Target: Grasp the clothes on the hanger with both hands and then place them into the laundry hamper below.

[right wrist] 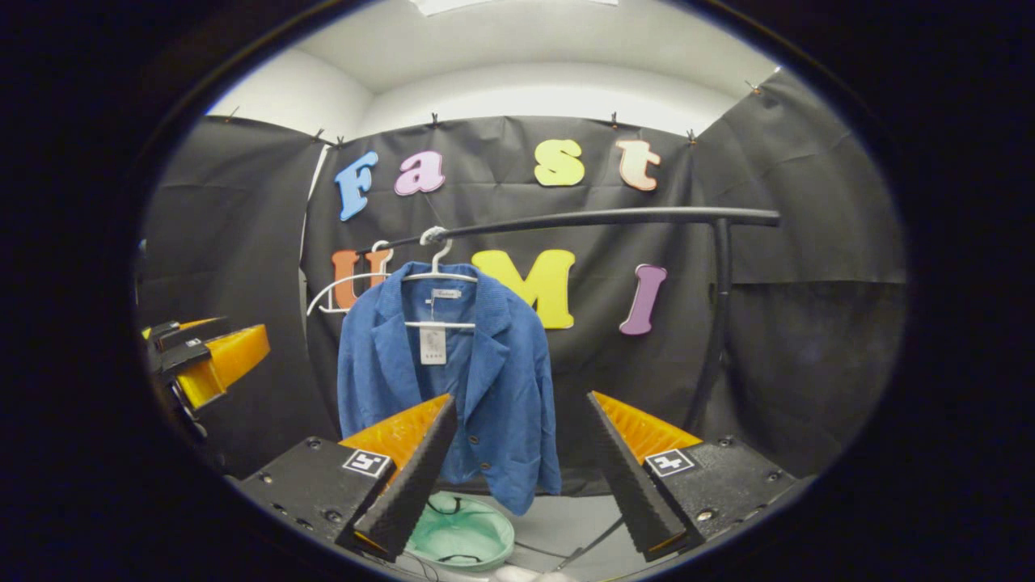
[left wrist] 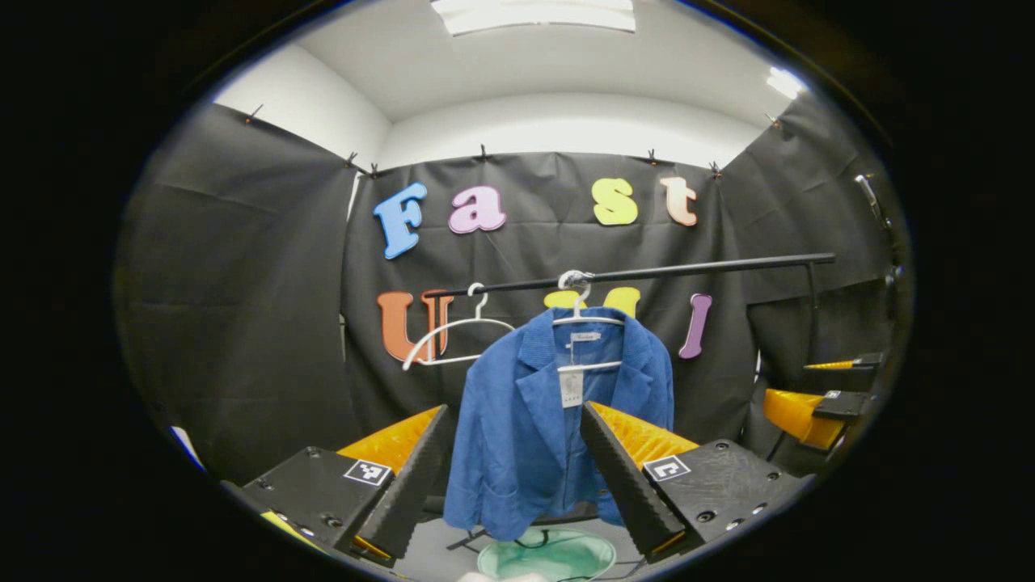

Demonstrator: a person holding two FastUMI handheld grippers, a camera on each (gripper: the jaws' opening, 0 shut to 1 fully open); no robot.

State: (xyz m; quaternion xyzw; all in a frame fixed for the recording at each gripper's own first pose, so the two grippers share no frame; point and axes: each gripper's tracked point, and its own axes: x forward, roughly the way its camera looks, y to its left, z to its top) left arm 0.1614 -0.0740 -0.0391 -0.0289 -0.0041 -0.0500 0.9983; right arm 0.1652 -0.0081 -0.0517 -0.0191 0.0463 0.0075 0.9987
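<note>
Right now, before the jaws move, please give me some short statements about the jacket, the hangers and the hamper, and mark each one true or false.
1. The blue jacket hangs on a white hanger on the black rail. True.
2. The left gripper is shut on the jacket. False: its jaws stand open and apart from the cloth.
3. A second white hanger on the rail is bare. True.
4. The green hamper lies on the floor below the jacket. True.
5. The right gripper already holds a sleeve. False: its jaws are open and hold nothing.
</note>
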